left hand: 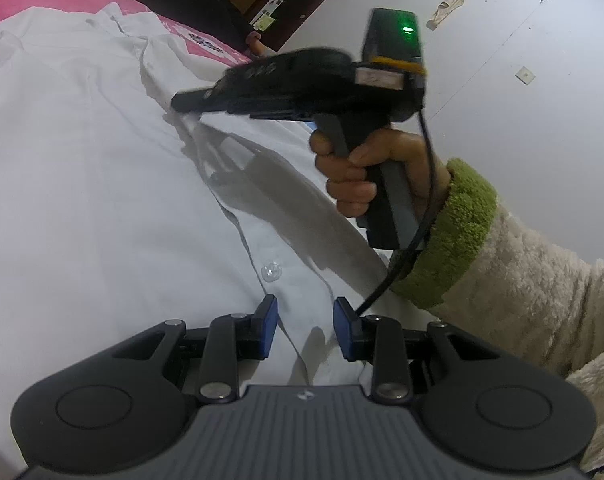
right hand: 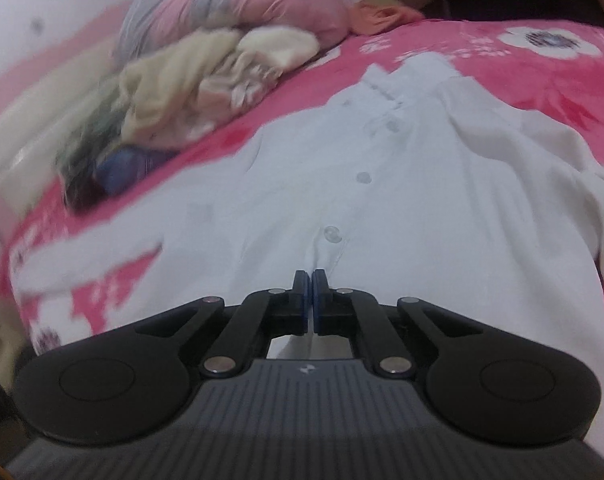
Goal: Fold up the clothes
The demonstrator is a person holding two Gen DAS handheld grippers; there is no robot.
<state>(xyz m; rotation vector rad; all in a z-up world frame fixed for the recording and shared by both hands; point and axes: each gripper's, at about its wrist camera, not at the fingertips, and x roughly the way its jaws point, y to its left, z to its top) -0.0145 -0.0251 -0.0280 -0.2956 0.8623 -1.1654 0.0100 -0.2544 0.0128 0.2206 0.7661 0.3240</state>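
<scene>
Right wrist view, one white shirt (right hand: 402, 200) (three buttons), right claw (right hand: 310, 300) pinching its placket; left claw (left hand: 305, 328) spread.

A bed (right hand: 482, 92) covered in a pink sheet with white flower prints carries everything. A white button-front shirt (right hand: 382, 208) lies spread flat on it, collar toward the far end. Beside the shirt a heap of crumpled clothes (right hand: 189, 80) rests against a pink pillow (right hand: 261, 4) at the bed's far edge.
</scene>
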